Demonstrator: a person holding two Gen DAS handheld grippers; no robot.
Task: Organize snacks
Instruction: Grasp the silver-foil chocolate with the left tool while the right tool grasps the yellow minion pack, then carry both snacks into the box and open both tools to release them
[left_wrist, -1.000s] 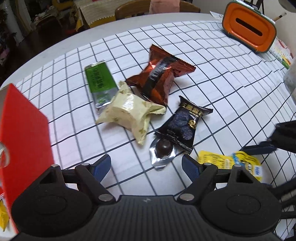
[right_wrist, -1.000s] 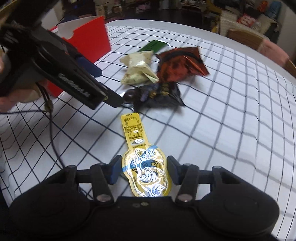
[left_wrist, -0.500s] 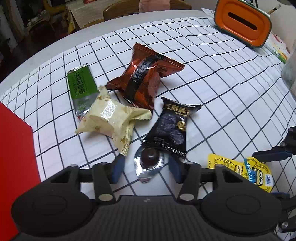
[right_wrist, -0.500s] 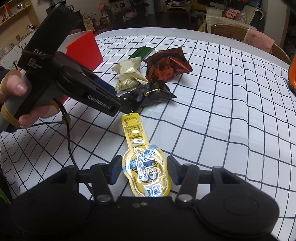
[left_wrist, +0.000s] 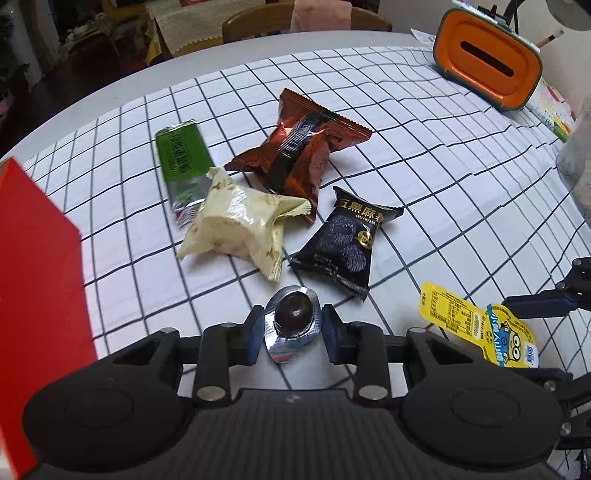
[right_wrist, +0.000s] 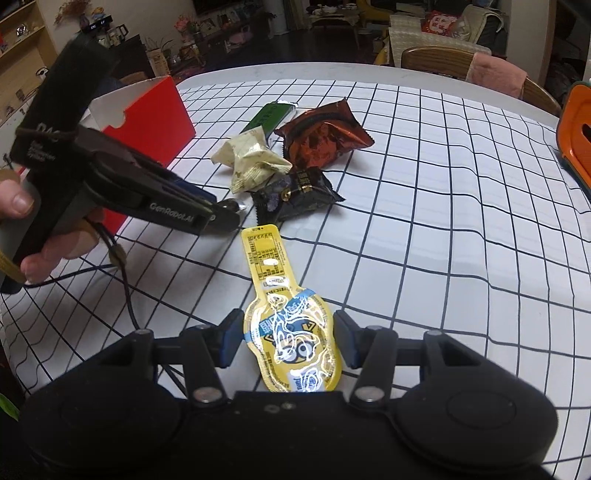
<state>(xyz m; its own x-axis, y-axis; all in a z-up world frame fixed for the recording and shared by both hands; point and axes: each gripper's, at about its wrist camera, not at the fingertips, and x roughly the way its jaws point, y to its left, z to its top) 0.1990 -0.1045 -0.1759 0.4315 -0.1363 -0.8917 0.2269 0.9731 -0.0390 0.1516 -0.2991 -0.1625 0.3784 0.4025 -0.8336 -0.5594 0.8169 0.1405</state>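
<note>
A dark chocolate ball in a silver foil blister (left_wrist: 293, 319) lies on the checked tablecloth. My left gripper (left_wrist: 294, 332) has its jaws closing on it, and both blue pads touch the foil rim. Seen from the right wrist, the left gripper (right_wrist: 221, 218) points down at the cloth, held by a hand. My right gripper (right_wrist: 290, 339) is shut on the round end of a yellow cartoon jelly pack (right_wrist: 291, 332); the pack's tail points away over the cloth. The same jelly pack (left_wrist: 476, 328) shows at the right of the left wrist view.
Beyond the chocolate lie a black sesame pack (left_wrist: 347, 240), a cream wrapper (left_wrist: 240, 225), a red-brown pack (left_wrist: 299, 155) and a green bar (left_wrist: 183, 162). An open red box (right_wrist: 155, 122) stands left. An orange holder (left_wrist: 487, 70) sits far right, chairs behind.
My left gripper has come down over the foil chocolate, and its wide jaws have closed to the foil's rim. The right gripper has rolled slightly and kept hold of the yellow pack.
</note>
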